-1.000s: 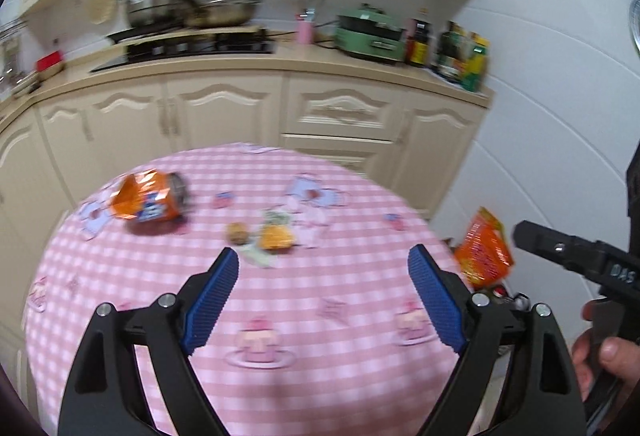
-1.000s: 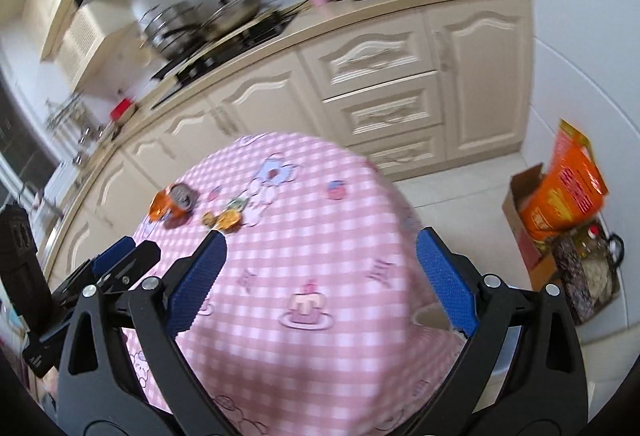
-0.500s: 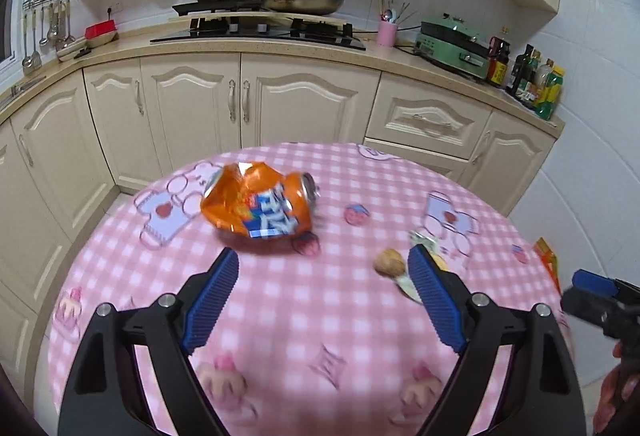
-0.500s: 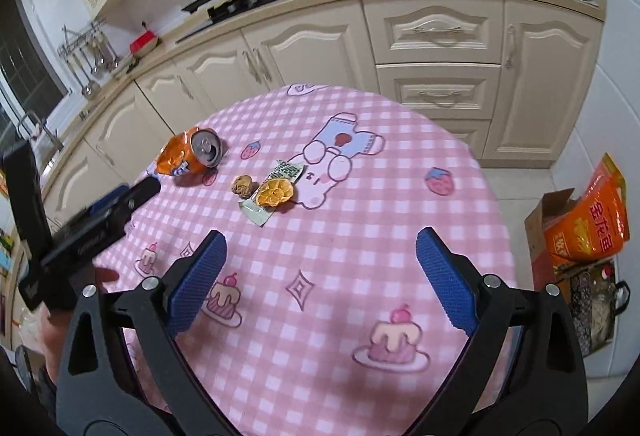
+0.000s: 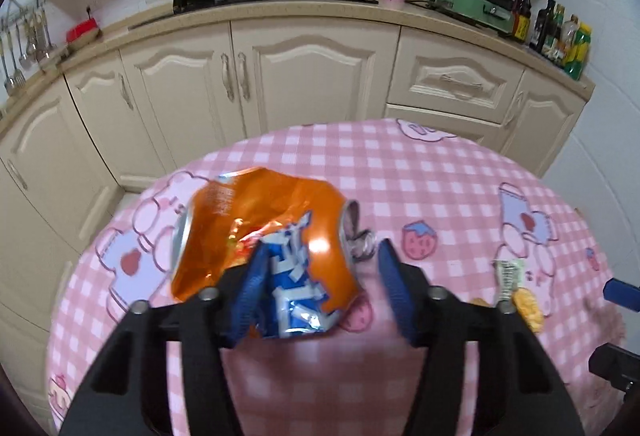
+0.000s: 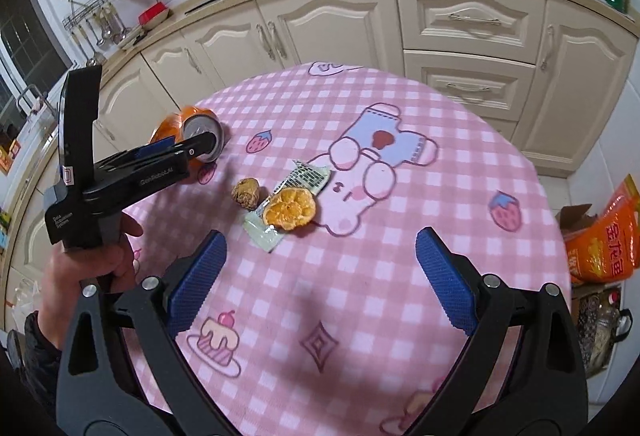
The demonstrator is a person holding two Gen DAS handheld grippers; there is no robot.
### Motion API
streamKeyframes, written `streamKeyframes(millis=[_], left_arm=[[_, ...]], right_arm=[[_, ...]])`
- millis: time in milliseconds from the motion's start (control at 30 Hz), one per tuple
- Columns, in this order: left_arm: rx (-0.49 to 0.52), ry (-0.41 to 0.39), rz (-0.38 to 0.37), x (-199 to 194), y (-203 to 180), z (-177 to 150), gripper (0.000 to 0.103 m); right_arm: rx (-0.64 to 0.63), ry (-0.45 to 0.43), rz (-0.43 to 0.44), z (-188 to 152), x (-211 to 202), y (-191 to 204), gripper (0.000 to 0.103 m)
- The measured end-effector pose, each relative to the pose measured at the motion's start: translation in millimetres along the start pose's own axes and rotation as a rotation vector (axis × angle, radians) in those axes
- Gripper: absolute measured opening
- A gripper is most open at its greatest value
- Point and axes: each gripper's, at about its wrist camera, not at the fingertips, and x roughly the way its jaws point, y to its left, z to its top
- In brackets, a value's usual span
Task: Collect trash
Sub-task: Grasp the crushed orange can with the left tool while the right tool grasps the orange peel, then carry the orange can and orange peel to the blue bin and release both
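The left gripper has its 2 blue-padded jaws half-closed, having just been closing, around the near right part of a crushed orange-and-blue aluminium drink can. The left pad lies against the can's dented side; the right pad stands just off the can's opened top end, so a firm grip cannot be told. The can lies on its side at about 10 o'clock on the round table with the pink-and-white checked cloth, its top facing 3 o'clock.

In the right wrist view the left hand grasps that gripper's black handle. The right gripper hovers with jaws spread wide and nothing between them, above the table's near half. Beyond it, near the table's centre, lie a squashed orange peel on a pale green wrapper and, just beside at 9 o'clock, a small brown lump.
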Motion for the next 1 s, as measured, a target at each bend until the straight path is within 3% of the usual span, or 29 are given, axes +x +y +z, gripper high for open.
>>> streamKeyframes(millis=[33, 167, 233, 333, 700, 1000], left_arm=[[0.004, -0.003, -0.005, 0, 0, 0, 0.049], [0.035, -0.014, -0.009, -4, -3, 0, 0.038], [0.027, -0.017, -0.023, -7, -1, -3, 0.036], [0.017, -0.024, -0.042, -14, 4, -8, 0.034], [-0.060, -0.039, -0.125, -55, 20, -40, 0.032], [-0.062, -0.094, -0.165, -118, 13, -71, 0.032]], right_arm=[[-0.007, 0.008, 0.001, 1, 5, 3, 0.093], [-0.036, 0.048, -0.004, 4, 29, 14, 0.073], [-0.045, 0.060, -0.010, 5, 39, 19, 0.055], [-0.074, 0.062, -0.038, 4, 46, 25, 0.042], [-0.042, 0.023, 0.010, -13, 26, 18, 0.039], [0.020, -0.036, 0.049, -44, -38, 3, 0.039]])
